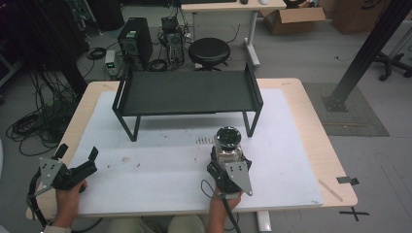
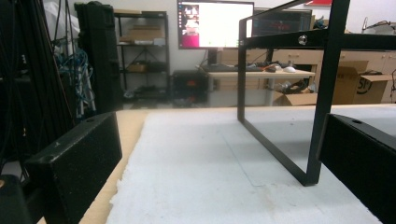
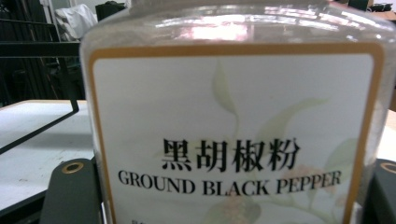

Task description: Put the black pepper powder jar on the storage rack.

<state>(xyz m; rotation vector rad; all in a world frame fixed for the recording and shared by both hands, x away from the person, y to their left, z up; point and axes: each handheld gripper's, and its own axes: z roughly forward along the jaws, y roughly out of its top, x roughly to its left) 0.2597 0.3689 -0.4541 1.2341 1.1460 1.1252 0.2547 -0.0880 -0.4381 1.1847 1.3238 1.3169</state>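
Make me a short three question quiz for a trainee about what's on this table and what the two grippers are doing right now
1. True or false: the left gripper is holding the jar.
2. Multiple choice: where does the pepper jar sit? A) on top of the black rack; B) on the white mat in front of the rack, near its right leg; C) on the stool.
3. Fill in: the jar's label reads "Ground Black ____".

Key
1. False. Its jaws stand apart with nothing between them, near the table's left edge.
2. B. The right gripper has its jaws on either side of the jar.
3. Pepper.
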